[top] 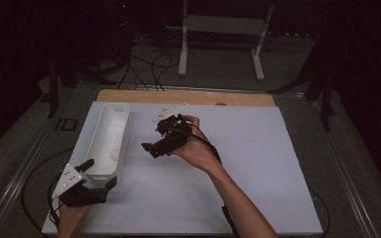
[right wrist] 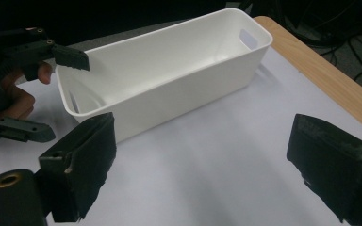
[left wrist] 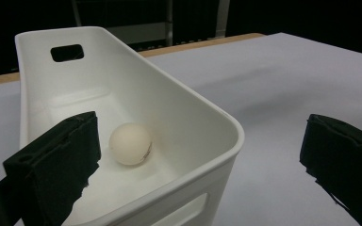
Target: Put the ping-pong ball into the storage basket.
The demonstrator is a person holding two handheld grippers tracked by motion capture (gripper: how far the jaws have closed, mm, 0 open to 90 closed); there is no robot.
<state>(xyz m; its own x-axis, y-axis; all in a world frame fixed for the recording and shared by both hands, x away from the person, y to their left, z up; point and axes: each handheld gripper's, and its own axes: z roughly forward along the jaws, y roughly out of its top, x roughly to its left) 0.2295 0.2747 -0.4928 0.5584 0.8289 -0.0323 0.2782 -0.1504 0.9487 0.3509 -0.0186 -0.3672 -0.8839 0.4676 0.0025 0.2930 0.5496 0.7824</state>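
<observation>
A long white bin [top: 104, 130] lies at the left of the white mat, and a cream ball [top: 114, 154] rests in its near half. My left gripper [top: 101, 172] stands open at the bin's near end. In the left gripper view one jaw is inside the bin [left wrist: 207, 106] beside the ball [left wrist: 130, 143], and the other is outside its wall. My right gripper [top: 151, 139] is held above the mat's middle, open and empty, pointing at the bin [right wrist: 169, 80]. The right gripper view also takes in the left gripper [right wrist: 52, 94] at the bin's near end.
The white mat [top: 238, 168] covers most of the table, with a wooden strip [top: 188, 97] along the far edge. Beyond it, cables [top: 149, 64] and a white stand [top: 223, 29] are on the floor. A small dark object [top: 67, 124] lies left of the mat.
</observation>
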